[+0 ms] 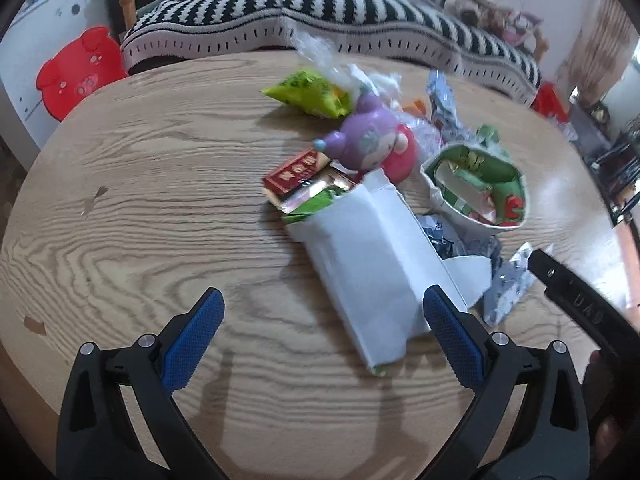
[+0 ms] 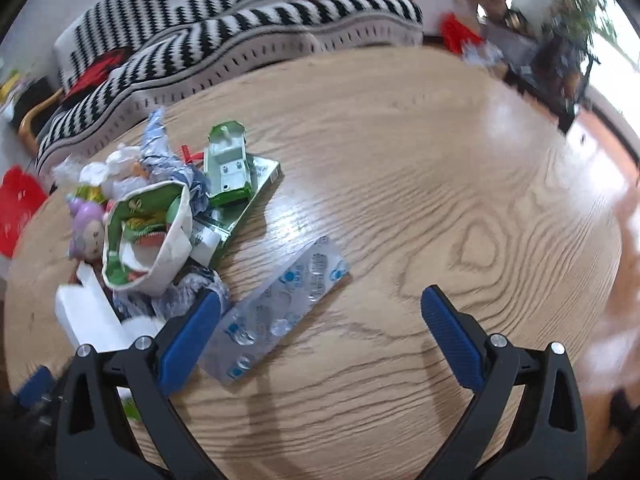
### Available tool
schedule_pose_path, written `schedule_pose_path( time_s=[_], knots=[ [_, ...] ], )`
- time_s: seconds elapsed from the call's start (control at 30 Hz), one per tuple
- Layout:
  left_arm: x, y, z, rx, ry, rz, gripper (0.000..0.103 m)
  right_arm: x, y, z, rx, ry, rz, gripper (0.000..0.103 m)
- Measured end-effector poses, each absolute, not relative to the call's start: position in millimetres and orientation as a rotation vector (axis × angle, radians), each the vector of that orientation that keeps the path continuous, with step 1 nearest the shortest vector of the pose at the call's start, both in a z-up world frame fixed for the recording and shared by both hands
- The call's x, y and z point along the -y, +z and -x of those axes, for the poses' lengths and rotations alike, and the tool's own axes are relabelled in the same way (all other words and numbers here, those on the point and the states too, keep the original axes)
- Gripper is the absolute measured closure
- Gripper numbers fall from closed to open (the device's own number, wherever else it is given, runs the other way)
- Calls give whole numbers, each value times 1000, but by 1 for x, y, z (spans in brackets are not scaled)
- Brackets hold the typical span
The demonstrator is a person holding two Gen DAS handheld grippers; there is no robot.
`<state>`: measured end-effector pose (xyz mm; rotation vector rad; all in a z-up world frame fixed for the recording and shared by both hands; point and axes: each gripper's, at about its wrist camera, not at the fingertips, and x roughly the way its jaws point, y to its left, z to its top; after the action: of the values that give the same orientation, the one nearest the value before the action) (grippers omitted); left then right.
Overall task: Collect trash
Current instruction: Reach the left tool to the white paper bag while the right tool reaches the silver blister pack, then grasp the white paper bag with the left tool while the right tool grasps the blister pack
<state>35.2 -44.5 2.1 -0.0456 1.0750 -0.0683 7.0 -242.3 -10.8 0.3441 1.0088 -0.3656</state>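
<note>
Both claws agape over table (image 2: 400,140); blister pack (image 2: 280,312) beside right claw (image 2: 320,332)

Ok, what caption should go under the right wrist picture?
Open right gripper hovering over a silver blister pack on the wooden table, beside a trash pile.

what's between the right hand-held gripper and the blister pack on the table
Nothing visible. The right hand-held gripper is open and the blister pack lies flat on the bare table, partly between its fingers. The crumpled foil and paper cup sit just beside its left finger, not in the path.
</note>
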Motion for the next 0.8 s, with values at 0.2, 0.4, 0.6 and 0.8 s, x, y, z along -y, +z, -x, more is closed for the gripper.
schedule_pose_path(
  time_s=[0.2,0.4,0.6,0.8],
  knots=[
    [50,-28,-55,-1166,-74,12,5,228,-40,-28,-1188,-445,-310,5],
    [31,-31,-54,-1127,-104,-5,5,233,-40,-29,-1141,-402,-268,5],
    [27,-36,-34,-995,-150,-44,5,232,-42,-2,-1076,-342,-208,5],
    [34,-36,-27,-977,-150,-47,6,232,-39,1,-1088,-245,-206,5]
  ],
)
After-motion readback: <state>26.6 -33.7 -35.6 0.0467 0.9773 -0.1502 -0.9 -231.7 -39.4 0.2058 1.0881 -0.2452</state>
